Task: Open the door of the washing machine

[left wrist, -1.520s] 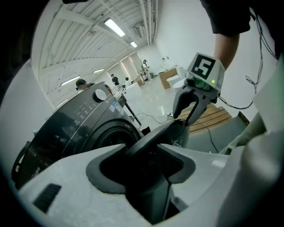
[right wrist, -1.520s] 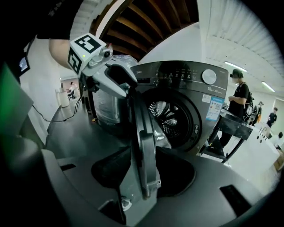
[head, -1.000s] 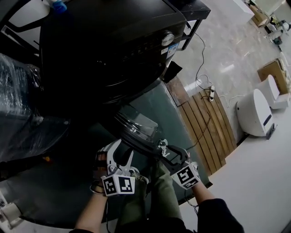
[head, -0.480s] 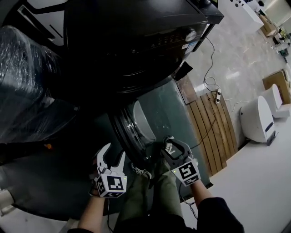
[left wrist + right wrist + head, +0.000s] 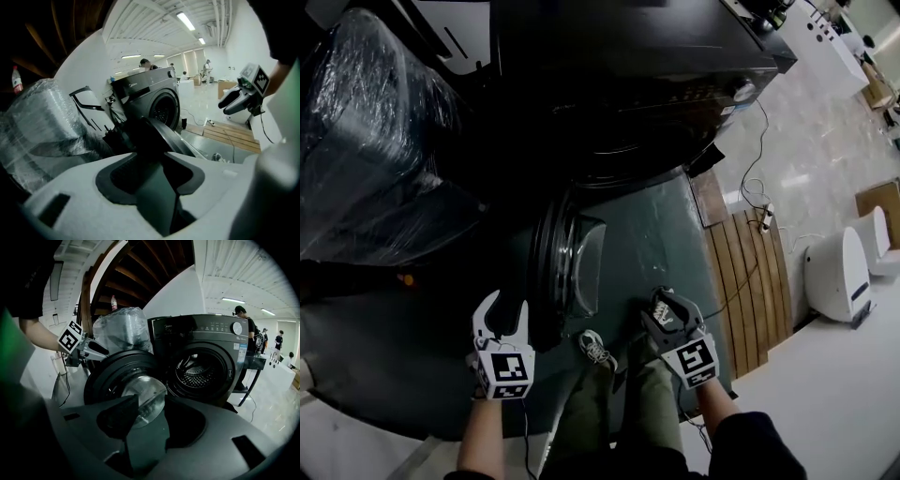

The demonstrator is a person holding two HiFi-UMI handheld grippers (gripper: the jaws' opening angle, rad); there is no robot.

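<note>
The washing machine is seen from above, dark and front-loading, with its round door swung well out from the drum opening. A second ago the door stood only part open, and both of your tools were close in at its lower rim. Now it stands almost edge-on below the machine's front, its glass bowl facing right.

Your left hand-held gripper has moved out to the left of the door and sits just beside its rim without touching it. Its jaws have just been closing from their widest. They are still moderately apart, with nothing between them.

Your right hand-held gripper is to the right of the door and clear of it. Its jaws have also just narrowed a little and are still apart and empty. The door's glass shows beyond them, not in them.

A plastic-wrapped bundle stands to the left of the door.

With the drum fully exposed and neither tool on the door, the opening looks done. At most, a final nudge wider may remain.
</note>
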